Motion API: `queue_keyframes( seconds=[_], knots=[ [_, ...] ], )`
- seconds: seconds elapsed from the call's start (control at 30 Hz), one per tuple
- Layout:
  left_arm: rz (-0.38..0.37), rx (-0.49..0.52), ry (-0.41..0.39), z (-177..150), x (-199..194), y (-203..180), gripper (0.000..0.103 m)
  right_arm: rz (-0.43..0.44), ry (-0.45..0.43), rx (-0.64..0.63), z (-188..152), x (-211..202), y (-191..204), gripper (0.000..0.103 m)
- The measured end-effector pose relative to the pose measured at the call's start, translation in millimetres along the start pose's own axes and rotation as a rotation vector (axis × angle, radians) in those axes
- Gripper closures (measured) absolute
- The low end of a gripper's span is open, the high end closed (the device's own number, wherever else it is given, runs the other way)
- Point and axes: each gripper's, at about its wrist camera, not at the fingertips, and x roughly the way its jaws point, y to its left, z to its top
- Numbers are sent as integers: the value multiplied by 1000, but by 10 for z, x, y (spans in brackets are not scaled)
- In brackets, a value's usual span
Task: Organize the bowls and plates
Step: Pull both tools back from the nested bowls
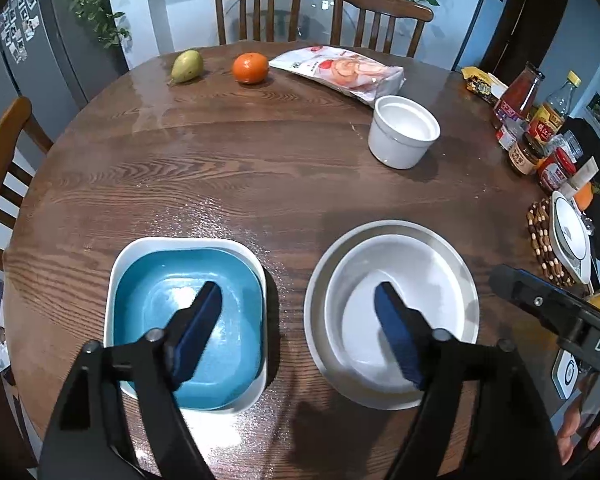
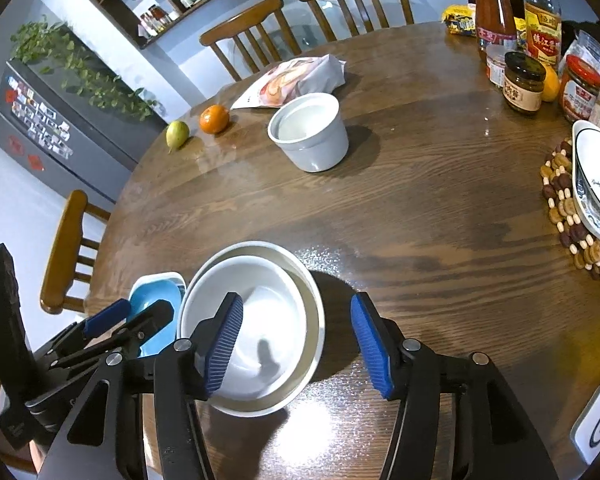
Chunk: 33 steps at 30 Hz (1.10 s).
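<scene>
A blue square dish (image 1: 160, 292) sits nested in a white square dish (image 1: 180, 242) near the table's front edge. To its right a white round bowl (image 1: 420, 280) rests inside a wider round bowl (image 1: 454, 250). My left gripper (image 1: 298, 292) hangs open above both stacks, one finger over each, holding nothing. In the right wrist view my right gripper (image 2: 296, 304) is open, and the right rim of the wider bowl (image 2: 314, 292) lies between its fingers, with no pad pressing on it. The left gripper (image 2: 134, 314) shows over the blue dish (image 2: 156, 300). A deep white bowl (image 1: 404, 132) stands farther back.
A patterned plate (image 2: 596, 184) lies on a beaded trivet (image 2: 560, 200) at the right edge. Jars and bottles (image 2: 524, 80) crowd the back right. A pear (image 1: 186, 66), an orange (image 1: 250, 68) and a snack bag (image 1: 340, 70) lie at the far side. Wooden chairs ring the table.
</scene>
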Motion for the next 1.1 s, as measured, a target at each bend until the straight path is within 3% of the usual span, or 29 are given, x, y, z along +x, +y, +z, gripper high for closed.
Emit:
queue_keyframes(
  seconds=[1.1],
  knots=[
    [47,42,-71,88,-218,-210,24,26,-47,-46,110,-253,-64,45]
  ],
)
